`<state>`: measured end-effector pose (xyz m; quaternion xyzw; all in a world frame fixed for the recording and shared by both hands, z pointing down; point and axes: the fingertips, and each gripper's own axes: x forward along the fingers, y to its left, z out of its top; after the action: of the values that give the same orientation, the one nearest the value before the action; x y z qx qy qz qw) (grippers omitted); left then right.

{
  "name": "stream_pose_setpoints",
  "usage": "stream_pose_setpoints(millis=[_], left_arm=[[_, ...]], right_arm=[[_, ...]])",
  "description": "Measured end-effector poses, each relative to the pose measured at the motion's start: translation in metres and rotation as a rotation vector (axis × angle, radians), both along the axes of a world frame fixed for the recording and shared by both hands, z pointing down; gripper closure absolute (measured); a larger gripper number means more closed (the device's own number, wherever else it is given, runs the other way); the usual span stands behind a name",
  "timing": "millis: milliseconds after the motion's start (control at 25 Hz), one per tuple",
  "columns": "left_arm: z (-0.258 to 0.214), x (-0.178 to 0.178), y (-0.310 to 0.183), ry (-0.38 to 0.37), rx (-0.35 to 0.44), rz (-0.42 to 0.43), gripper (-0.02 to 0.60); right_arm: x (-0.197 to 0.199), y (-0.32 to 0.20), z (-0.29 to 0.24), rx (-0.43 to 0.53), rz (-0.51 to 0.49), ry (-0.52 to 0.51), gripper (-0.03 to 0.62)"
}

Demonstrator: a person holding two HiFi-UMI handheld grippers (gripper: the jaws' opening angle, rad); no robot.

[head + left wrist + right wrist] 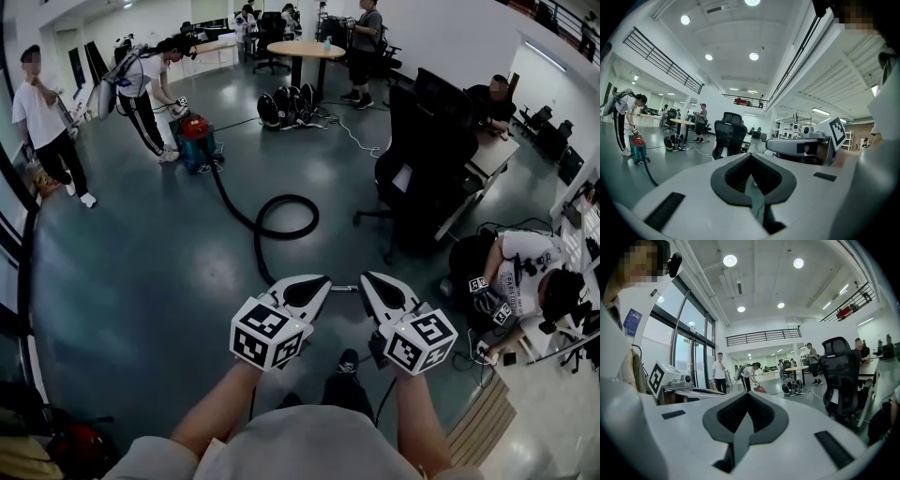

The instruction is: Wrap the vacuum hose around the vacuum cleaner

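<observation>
Both claws are closed on nothing. The left claw (pixel 305 292) and the right claw (pixel 382 292) are held side by side at waist height, pointing roughly level, and each gripper view shows the jaws meeting with only floor behind them.

The vacuum cleaner (pixel 194 138), red on top and teal below, stands far off toward the far left of the floor (pixel 141 281), with another person (pixel 145 80) bending over it. Its black vacuum hose (pixel 281 217) trails across the mid floor, makes one loose loop, and runs on to end just ahead of the left claw.

No wrapping has begun; this looks like the approach. The next move probably calls for lowering and opening a claw over the near hose end, gripping it, then carrying it to the machine.

The cubes carry only square markers. Nothing else is legible.
</observation>
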<state>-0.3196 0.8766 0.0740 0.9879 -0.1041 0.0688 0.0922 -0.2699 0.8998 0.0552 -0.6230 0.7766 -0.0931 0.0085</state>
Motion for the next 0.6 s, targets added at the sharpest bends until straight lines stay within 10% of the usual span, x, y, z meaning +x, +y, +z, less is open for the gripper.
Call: stream_pose_setpoints(millis=[600], left_arm=[[0.014,0.043,-0.042,-0.038,0.003,0.015,0.575]], right_arm=[[0.039,-0.044,0.01,0.003,0.0,-0.031,0.592]])
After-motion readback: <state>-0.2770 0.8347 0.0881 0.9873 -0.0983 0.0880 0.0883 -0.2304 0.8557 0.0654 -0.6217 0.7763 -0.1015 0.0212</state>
